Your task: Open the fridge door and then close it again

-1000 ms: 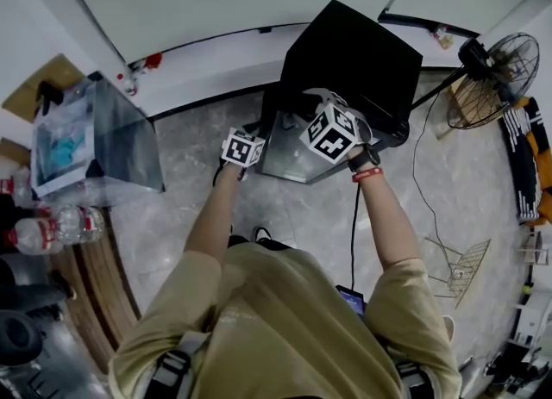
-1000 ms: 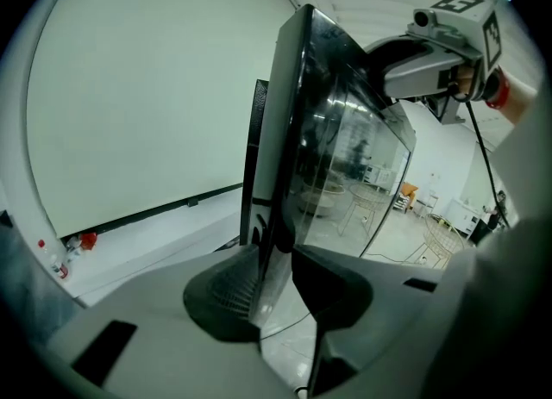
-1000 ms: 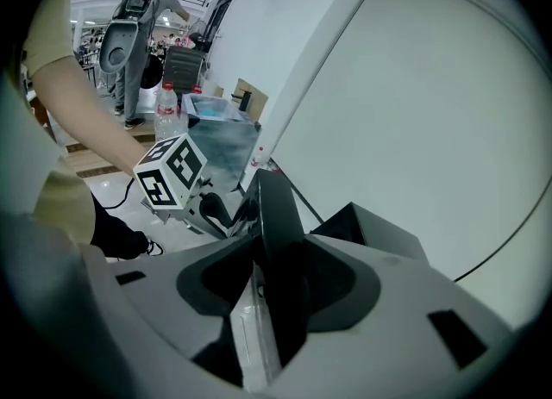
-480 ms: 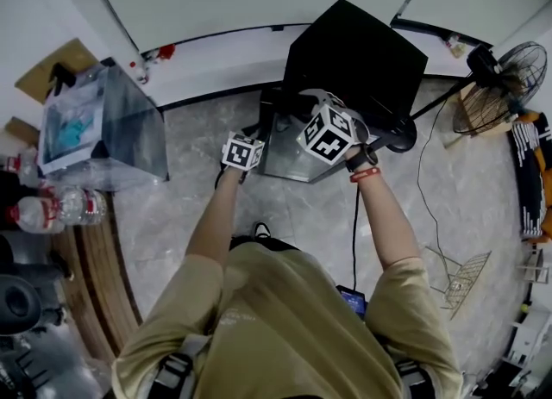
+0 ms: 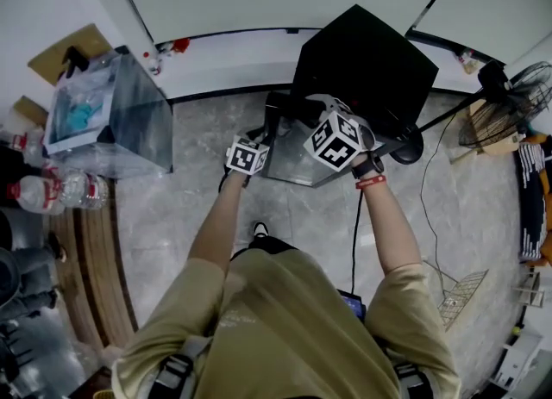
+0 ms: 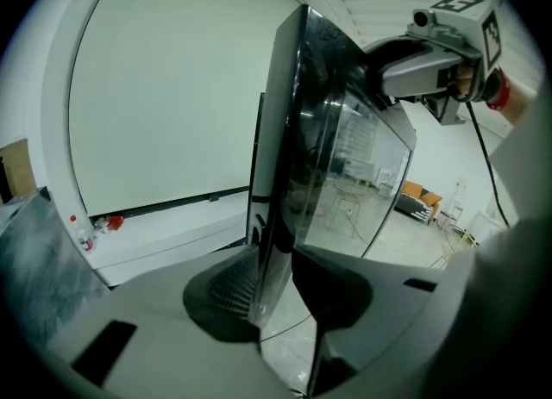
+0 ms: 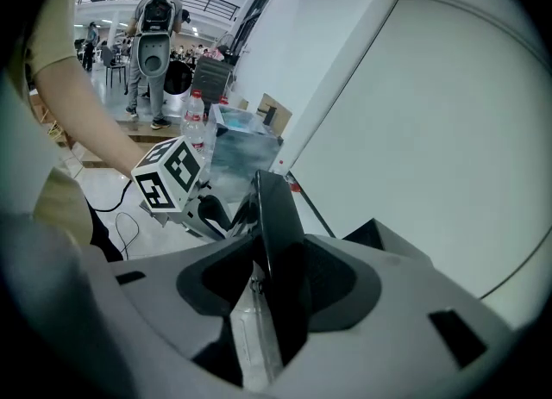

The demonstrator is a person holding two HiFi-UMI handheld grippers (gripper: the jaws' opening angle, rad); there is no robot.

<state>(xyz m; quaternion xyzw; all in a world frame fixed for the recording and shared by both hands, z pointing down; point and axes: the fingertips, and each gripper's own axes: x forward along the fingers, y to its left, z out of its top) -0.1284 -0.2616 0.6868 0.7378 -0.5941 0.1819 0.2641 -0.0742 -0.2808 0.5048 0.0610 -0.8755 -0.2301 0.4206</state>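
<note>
Black mini fridge (image 5: 366, 57) stands on the tiled floor (image 5: 172, 216) by the white wall, its fridge door (image 5: 291, 161) swung partly open (glossy face mirrors the room), left gripper (image 6: 278, 296) and right gripper (image 7: 274, 278) both clenched on that door's edge, near each other.

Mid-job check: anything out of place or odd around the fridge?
Nothing odd at the fridge: its door stands open, left gripper and right gripper both clamped on its edge. Only a wire grid lies loose on the floor at the person's right.
</note>
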